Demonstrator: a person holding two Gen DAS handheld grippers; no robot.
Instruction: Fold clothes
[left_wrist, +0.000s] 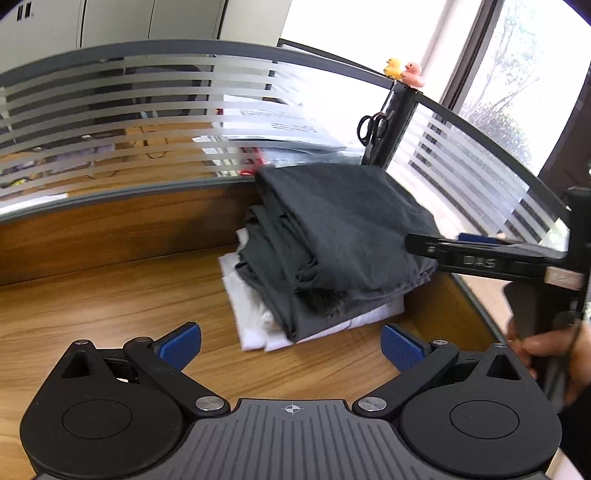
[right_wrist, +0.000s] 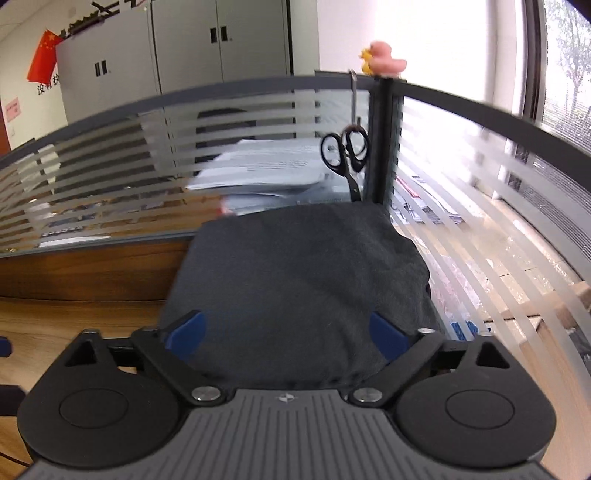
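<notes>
Left gripper (left_wrist: 291, 345): blue-padded jaws spread wide, nothing between them, above the bare wooden desk (left_wrist: 110, 295).
Right gripper (right_wrist: 286, 334): blue-padded jaws wide apart over the near edge of the top garment, pads not pressing on it; a hand (left_wrist: 550, 354) holds its handle.
Clothes: folded dark grey fabric pile (left_wrist: 343, 240) on folded white garments (left_wrist: 258, 325), in the desk's far corner.
Beyond: black-handled scissors (right_wrist: 345, 155) hanging on the striped glass partition (left_wrist: 110, 122); yellow and pink toy ducks (left_wrist: 402, 70) on top.
</notes>
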